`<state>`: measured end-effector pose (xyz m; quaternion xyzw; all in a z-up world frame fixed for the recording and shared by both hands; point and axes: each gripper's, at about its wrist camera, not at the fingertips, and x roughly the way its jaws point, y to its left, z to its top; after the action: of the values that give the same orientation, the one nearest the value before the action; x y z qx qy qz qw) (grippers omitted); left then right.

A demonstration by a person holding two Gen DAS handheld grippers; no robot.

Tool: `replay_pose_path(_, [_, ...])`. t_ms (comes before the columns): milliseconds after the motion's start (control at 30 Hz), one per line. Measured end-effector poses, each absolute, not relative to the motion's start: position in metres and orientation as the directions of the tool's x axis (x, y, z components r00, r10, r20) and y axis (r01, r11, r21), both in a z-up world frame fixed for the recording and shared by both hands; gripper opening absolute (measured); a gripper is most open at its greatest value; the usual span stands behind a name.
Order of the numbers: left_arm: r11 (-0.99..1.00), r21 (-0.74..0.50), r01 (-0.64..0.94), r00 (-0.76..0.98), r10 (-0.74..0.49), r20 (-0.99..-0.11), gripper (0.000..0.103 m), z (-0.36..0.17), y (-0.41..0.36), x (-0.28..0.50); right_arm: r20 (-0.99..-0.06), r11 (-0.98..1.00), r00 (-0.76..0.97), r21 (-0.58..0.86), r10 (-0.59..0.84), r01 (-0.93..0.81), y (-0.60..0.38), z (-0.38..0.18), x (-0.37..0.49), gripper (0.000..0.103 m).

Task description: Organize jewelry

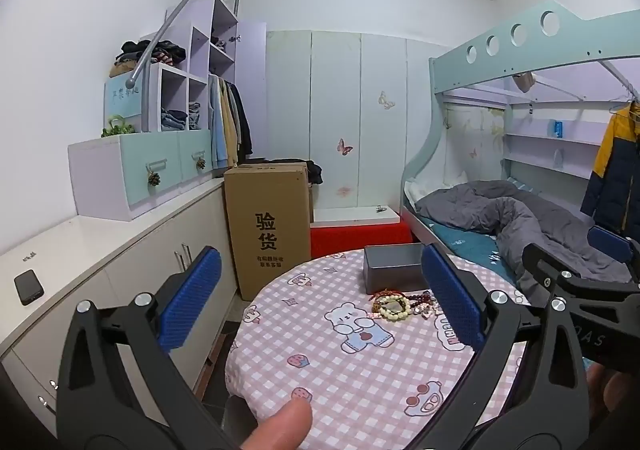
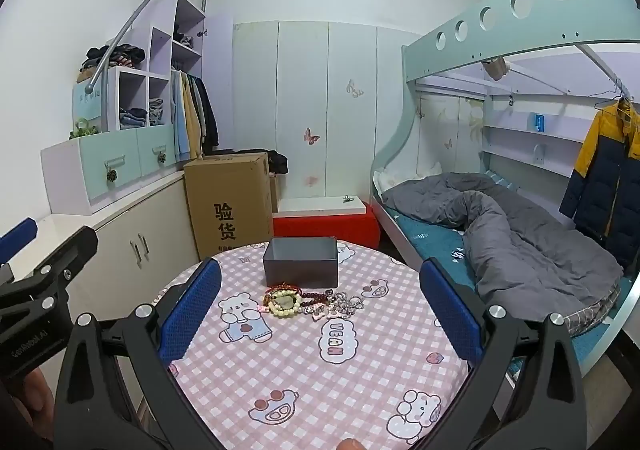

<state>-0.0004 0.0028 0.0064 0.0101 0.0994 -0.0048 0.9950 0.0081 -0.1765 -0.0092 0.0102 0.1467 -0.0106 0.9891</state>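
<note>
Jewelry (image 2: 308,300), a heap of bead bracelets & chains, lies mid-table just in front of grey box (image 2: 301,262). Pink checked tablecloth (image 2: 280,366), bedroom w/ bunk bed (image 2: 500,210). Single pieces hard to separate. Left gripper (image 1: 320,300) & right gripper (image 2: 320,304) both spread wide, holding nothing.

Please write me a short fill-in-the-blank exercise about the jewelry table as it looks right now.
1. The jewelry pile lies on the tablecloth just in front of the grey ____.
2. The cream bead bracelet sits at the pile's ____ end.
3. Both the left claw and the right claw are ____ and hold nothing.

Missing words: box; left; open
</note>
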Motion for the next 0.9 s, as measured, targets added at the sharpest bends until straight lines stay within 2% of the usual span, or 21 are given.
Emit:
replay_pose_path(267, [0.999,0.011,0.053,0.982,-0.05,-0.184,0.098,0.009,0.0,-0.009,-0.269,0.999,0.963,0.023,-0.019,0.026,-0.177,-0.006,0.002,0.096])
replay_pose_path(400, [0.997,-0.032,0.07,0.983,-0.074,-0.169,0.098,0.007,0.005,-0.011,-0.261,0.999,0.965,0.022,-0.02,0.026,-0.18,-0.005,0.0,0.096])
replay_pose_path(667, [0.997,-0.034,0.064,0.99,-0.068,-0.123,0.098,0.009,0.006,-0.018,-0.251,1.0,0.968,0.02,-0.014,0.02,-0.178,-0.005,-0.002,0.096])
replay_pose_path(900, [0.997,-0.032,0.066,0.99,-0.069,-0.121,0.098,0.009,0.004,-0.017,-0.241,1.0,0.971,0.022,-0.008,0.014,-0.178,-0.006,-0.003,0.096])
